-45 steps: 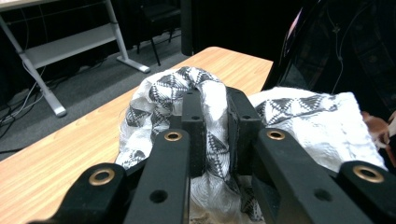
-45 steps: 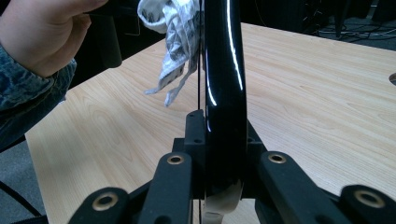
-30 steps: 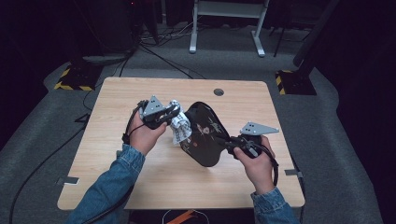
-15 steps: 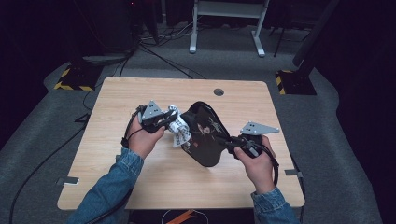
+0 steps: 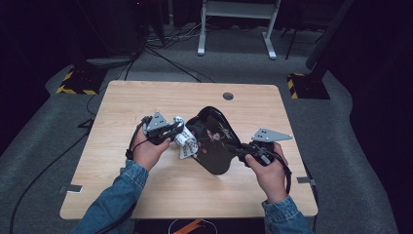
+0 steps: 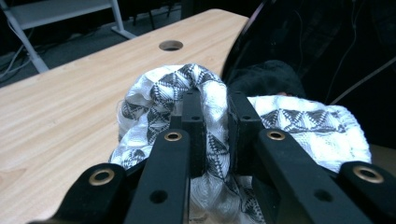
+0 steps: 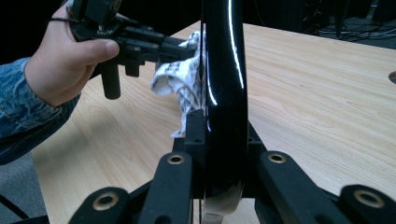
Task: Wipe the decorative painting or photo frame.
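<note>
Pale wood-grain table on grey carpet, dark room beyond, round cable hole near the far edge. Near the table's middle, glossy black plate, curved and oval, tilted up on edge, faint line drawing on its face; rim clamped between the jaws of the right gripper. Left gripper closed tight on a bunched cloth, soft woven stuff, white with black triangle pattern, pressed against the plate's face. Probably a wiping step: best done with the right grip kept firm and steady, cloth swept in even strokes across the slick face, light pressure, no hard jaw metal touching the gloss, folds kept between pads and plate.
</note>
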